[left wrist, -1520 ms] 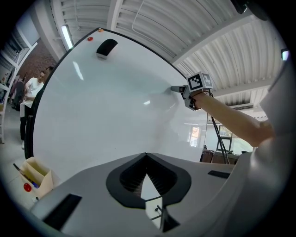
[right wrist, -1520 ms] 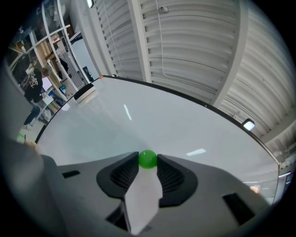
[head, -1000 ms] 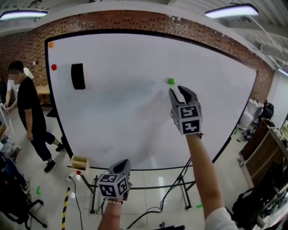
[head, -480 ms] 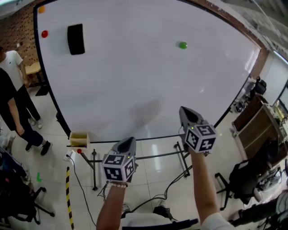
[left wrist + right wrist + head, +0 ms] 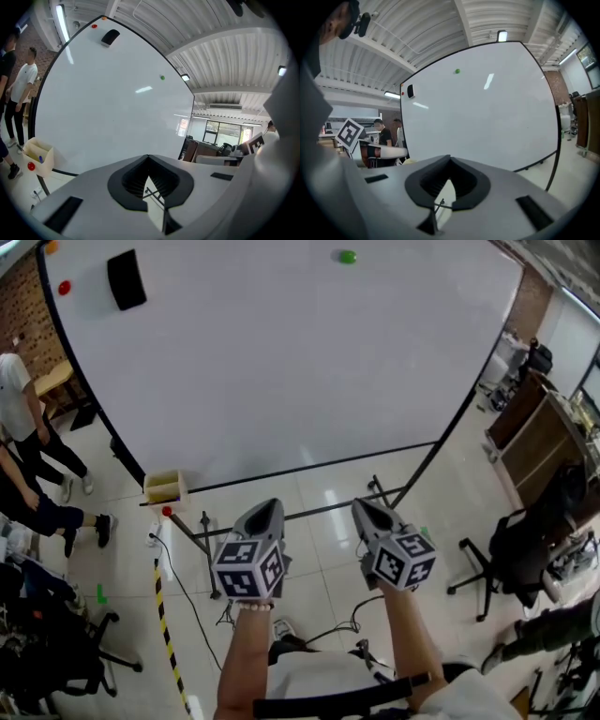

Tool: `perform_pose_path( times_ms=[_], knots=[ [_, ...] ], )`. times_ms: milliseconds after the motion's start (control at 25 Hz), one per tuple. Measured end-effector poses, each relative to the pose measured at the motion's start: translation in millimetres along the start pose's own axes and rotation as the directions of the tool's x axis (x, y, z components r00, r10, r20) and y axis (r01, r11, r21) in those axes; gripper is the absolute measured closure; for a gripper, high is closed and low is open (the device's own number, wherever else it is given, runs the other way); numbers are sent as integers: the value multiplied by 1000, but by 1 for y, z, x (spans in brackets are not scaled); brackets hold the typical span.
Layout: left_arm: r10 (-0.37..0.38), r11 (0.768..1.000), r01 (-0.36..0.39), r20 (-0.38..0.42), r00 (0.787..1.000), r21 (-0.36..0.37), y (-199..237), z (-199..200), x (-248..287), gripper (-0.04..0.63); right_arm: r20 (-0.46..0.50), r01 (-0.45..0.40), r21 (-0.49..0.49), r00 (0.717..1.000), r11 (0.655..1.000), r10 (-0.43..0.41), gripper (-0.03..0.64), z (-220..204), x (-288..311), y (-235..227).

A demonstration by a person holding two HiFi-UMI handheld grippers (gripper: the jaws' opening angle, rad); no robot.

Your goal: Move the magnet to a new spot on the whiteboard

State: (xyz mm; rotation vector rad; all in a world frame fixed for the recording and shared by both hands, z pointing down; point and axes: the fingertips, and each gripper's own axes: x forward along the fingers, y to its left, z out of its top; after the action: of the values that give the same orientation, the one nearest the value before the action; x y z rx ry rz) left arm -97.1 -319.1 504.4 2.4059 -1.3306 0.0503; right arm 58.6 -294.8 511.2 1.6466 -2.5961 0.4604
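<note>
The green magnet (image 5: 347,256) sticks to the whiteboard (image 5: 281,362) near its top edge, with nothing touching it. It also shows as a small green dot, the magnet (image 5: 162,78) in the left gripper view and the magnet (image 5: 457,71) in the right gripper view. Both grippers hang low in front of the person, well below the board. My left gripper (image 5: 265,512) is shut and empty, as is my right gripper (image 5: 364,510). Seen from their own cameras, the left gripper (image 5: 148,157) and the right gripper (image 5: 450,159) have their tips together with nothing between.
A black eraser (image 5: 126,279), a red magnet (image 5: 64,287) and an orange magnet (image 5: 49,246) sit at the board's upper left. A wooden box (image 5: 163,487) hangs at the board's lower left corner. People (image 5: 19,409) stand at left. An office chair (image 5: 511,540) stands at right.
The right gripper has drawn back from the green magnet, come down beside the left one, and its jaws have gone from open to shut. The magnet stays on the board.
</note>
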Motion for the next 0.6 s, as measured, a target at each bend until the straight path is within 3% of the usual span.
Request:
perform_pose_path(
  times_ms=[280, 600],
  knots=[
    [15, 1000, -15, -11, 1000, 9, -93, -50, -41, 595, 27, 3, 10, 1000, 1000, -4, 614, -18, -117, -13],
    [73, 997, -73, -26, 997, 14, -193, -120, -115, 595, 21, -79, 65, 997, 995, 78, 614, -63, -244, -12]
  ],
)
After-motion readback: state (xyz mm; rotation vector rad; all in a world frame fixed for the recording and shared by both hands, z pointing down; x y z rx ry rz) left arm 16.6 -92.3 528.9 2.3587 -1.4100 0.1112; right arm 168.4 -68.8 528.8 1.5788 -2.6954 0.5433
